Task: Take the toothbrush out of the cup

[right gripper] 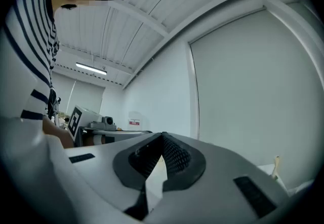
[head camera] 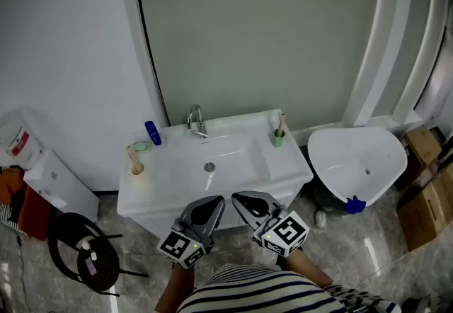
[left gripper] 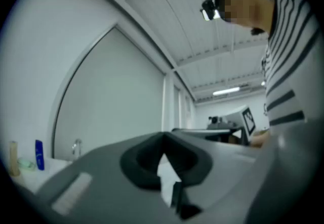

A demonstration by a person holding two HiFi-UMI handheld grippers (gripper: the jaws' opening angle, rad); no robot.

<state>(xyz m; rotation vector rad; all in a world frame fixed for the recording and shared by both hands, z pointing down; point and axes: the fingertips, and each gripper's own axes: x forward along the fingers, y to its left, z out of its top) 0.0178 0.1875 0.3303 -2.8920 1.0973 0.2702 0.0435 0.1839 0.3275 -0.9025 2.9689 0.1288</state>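
Observation:
A green cup (head camera: 278,139) with a toothbrush (head camera: 282,123) upright in it stands on the back right corner of the white sink (head camera: 233,163). In the right gripper view that toothbrush (right gripper: 276,165) shows at the far right. My left gripper (head camera: 216,202) and right gripper (head camera: 240,199) hover side by side over the sink's front edge, both shut and empty, well short of the cup. Their jaws meet in the left gripper (left gripper: 163,135) view and the right gripper (right gripper: 163,135) view, with nothing between them.
A tan cup (head camera: 136,166) with a brush, a green soap (head camera: 141,146) and a blue bottle (head camera: 152,132) sit on the sink's left; a faucet (head camera: 196,120) is at the back. A white basin (head camera: 357,159), cardboard boxes (head camera: 425,198) and a black hose coil (head camera: 85,251) flank the sink.

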